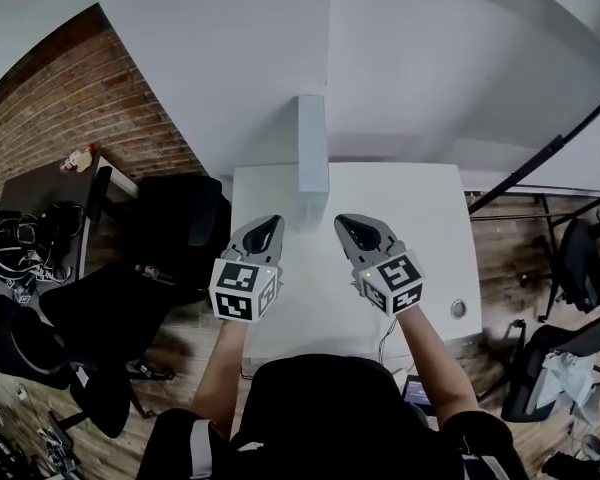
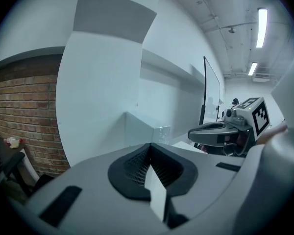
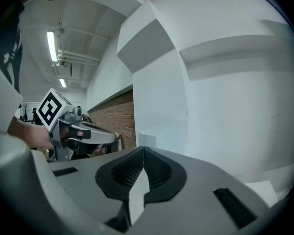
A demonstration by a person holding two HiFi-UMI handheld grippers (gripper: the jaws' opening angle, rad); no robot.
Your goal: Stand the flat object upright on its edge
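Observation:
A pale grey flat slab (image 1: 313,148) stands upright on its edge at the back of the white table (image 1: 420,218), close to the wall. It shows as a pale block (image 2: 146,127) ahead in the left gripper view and again as a block (image 3: 151,138) in the right gripper view. My left gripper (image 1: 271,222) hovers over the table in front of the slab, slightly to its left, jaws shut with nothing between them. My right gripper (image 1: 343,222) hovers at the same depth, slightly to the slab's right, also shut and empty. Neither touches the slab.
Black office chairs (image 1: 170,228) crowd the floor left of the table, beside a brick wall (image 1: 70,118). A round metal grommet (image 1: 458,309) sits near the table's right front corner. More chairs and a black pole (image 1: 540,158) stand at the right.

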